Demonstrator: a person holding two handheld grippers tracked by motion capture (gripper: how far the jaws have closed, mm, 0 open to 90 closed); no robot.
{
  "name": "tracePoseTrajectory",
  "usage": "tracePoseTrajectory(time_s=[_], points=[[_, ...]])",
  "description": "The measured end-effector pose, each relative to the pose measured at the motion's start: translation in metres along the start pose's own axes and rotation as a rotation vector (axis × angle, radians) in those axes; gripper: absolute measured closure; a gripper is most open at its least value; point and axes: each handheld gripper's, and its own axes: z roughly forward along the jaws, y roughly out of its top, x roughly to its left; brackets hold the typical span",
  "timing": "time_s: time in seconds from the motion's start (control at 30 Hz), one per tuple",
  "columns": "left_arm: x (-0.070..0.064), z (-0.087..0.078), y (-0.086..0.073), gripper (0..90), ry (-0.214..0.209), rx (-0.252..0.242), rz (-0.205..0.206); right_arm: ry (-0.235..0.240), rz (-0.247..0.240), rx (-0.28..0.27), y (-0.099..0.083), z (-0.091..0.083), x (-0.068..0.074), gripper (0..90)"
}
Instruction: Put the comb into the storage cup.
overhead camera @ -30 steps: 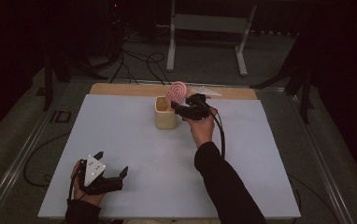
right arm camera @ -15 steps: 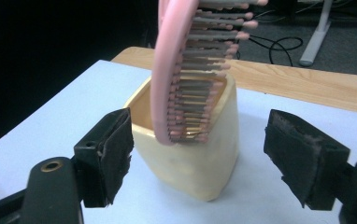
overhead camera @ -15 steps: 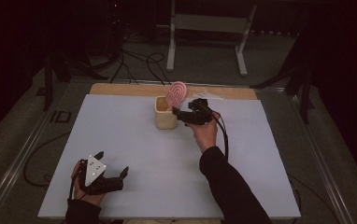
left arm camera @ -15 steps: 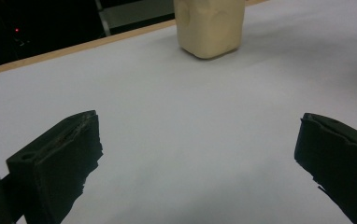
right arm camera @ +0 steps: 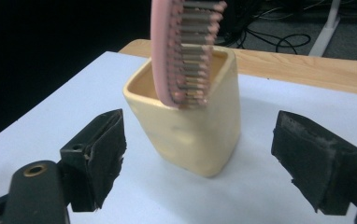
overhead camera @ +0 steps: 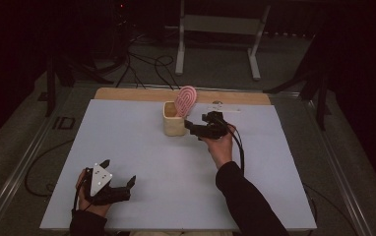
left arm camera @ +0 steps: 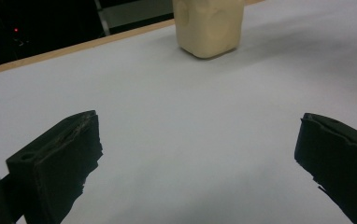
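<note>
Right tool (right arm camera: 200, 158) released, jaws spread; pink plastic hairbrush (right arm camera: 186, 51) stands propped in cream square ceramic cup (right arm camera: 190, 135) just ahead, self-supporting.

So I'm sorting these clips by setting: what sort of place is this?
Probably a lab or recording studio, not a home: dark surroundings, loose cables on the floor, a metal stand behind the white table, which carries just a cream cup.

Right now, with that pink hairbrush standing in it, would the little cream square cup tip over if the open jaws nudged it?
Probably, if pushed high. The cream square cup looks taller than wide and narrows slightly toward its base, and the pink hairbrush leans well above its rim, likely making it top-heavy. Its smooth walls might slip between the right gripper jaws. It looks rigid, not floppy.
</note>
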Motion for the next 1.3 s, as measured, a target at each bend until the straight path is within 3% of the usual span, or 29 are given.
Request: tracePoseTrajectory(time_s=[0.47, 0.9, 1.3], points=[[-0.001, 0.002, 0.0, 0.7, 0.0, 0.015, 0.005, 0.023, -0.008, 0.016, -0.025, -0.027, -0.001, 13.3], [-0.002, 0.003, 0.0, 0.6, 0.007, 0.019, 0.009, -0.009, -0.047, 0.015, -0.036, -0.064, -0.001, 11.9], [-0.002, 0.003, 0.0, 0.5, 0.009, 0.018, 0.006, -0.003, -0.04, 0.0, -0.064, -0.097, -0.012, 11.8]])
